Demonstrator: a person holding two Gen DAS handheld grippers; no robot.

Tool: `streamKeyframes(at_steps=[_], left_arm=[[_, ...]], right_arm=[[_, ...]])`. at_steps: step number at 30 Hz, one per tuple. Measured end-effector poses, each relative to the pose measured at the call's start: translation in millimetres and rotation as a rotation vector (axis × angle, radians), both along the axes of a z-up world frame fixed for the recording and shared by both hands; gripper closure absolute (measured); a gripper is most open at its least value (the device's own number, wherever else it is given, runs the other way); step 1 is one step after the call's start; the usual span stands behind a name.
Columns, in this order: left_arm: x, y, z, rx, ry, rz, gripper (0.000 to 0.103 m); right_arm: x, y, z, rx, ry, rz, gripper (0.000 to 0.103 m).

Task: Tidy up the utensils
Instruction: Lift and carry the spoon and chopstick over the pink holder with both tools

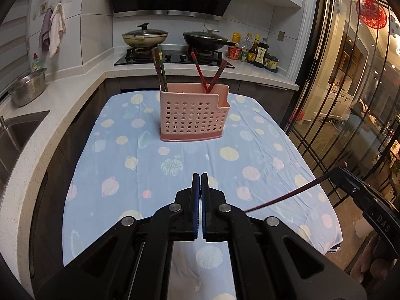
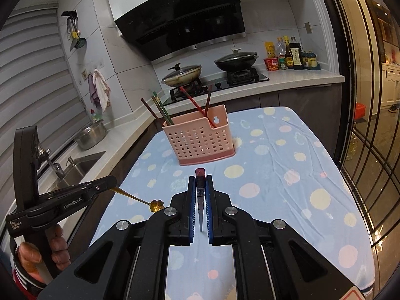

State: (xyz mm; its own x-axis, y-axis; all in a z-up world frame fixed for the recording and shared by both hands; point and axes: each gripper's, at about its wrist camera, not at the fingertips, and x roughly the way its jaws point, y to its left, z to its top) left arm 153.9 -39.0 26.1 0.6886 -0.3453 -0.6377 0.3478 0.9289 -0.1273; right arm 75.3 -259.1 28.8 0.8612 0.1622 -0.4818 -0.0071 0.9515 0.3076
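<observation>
A pink perforated utensil holder stands on the blue planet-print tablecloth, with several chopsticks upright in it; it also shows in the right wrist view. My left gripper is shut on a small gold spoon with a flower-shaped bowl, seen in the right wrist view held low over the table's left edge. My right gripper is shut on a dark red chopstick, which points along its fingers; the same chopstick shows in the left wrist view, sticking out of the right gripper.
A stove with two lidded pans and sauce bottles lies behind the table. A sink and a steel bowl are on the counter at left. A glass door with black bars stands at right.
</observation>
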Motion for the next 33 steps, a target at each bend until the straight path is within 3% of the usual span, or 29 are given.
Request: streamKeyframes(at_steps=[18, 33], left_arm=[[53, -14, 48, 0.023, -0.111, 0.009, 0.102], [122, -12, 103, -0.025, -0.207, 0.051, 0.102]], right_arm=[[61, -6, 56, 0.006, -0.141, 0.014, 0.096], [143, -10, 110, 0.028, -0.276, -0.006, 0.096]])
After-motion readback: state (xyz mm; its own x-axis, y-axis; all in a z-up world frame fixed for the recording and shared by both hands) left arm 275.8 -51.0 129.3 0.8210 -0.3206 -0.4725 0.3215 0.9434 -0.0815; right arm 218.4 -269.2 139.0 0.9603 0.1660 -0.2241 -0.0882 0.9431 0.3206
